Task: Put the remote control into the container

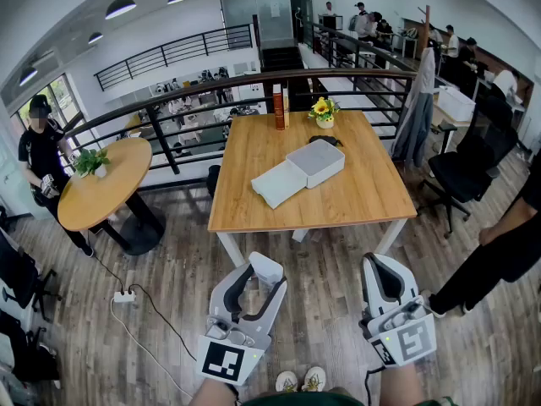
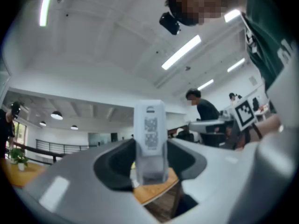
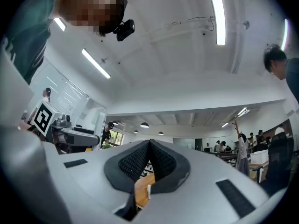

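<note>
Holding the remote (image 2: 150,134) upright, the left gripper (image 2: 150,160) is clamping its fingers (image 2: 114,167) on the lower part of the white body, while the right gripper (image 3: 149,155) is hanging with its fingers pressed together on nothing. In the head view both are hovering low over the floor (image 1: 169,260), well apart from the counter (image 1: 363,201). The container (image 1: 317,161) is sitting there at 12 o'clock from them, with what looks like its lid (image 1: 277,184) lying just beside it at 8 o'clock. The carry seems to be the step in hand. Since the grip is sitting low on a tall remote, moving in smoothly without swinging is looking wise. So is tilting the remote flat along the container's longer side and lowering it inside before letting go. On the remote's near face two square code patches are showing, one above the other, under a small mark, all too blurred to read. No brand is legible.
</note>
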{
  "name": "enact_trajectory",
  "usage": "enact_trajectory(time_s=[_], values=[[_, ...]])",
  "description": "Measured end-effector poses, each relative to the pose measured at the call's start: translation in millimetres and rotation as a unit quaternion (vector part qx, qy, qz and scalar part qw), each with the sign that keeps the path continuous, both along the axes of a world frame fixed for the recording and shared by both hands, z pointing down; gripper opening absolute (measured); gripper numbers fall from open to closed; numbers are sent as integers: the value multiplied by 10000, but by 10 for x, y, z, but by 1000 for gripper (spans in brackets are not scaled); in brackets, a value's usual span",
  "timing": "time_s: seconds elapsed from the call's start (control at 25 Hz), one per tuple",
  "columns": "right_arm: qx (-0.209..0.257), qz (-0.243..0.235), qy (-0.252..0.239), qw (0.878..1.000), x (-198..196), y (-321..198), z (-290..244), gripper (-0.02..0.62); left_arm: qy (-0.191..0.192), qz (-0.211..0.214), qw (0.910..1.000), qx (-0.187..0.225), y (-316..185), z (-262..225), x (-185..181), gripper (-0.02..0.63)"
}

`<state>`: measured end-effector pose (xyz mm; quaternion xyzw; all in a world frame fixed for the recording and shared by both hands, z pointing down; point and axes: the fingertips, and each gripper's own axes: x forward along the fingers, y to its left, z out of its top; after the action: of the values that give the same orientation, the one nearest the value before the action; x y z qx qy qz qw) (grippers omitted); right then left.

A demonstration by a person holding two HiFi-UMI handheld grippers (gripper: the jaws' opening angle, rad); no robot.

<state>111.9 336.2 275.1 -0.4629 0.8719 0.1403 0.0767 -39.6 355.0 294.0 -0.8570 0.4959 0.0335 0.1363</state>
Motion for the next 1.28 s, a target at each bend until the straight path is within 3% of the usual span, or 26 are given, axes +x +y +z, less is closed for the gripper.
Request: enact_trajectory(time_s=[0.84, 1.28], values=[[-50, -252, -53, 9997, 97, -36, 32, 18, 115, -155, 9997, -149, -76, 24, 98, 212], [32, -479, -96, 9988, 285, -27, 35, 18, 36, -185, 9998, 20, -86, -26, 340, 212]])
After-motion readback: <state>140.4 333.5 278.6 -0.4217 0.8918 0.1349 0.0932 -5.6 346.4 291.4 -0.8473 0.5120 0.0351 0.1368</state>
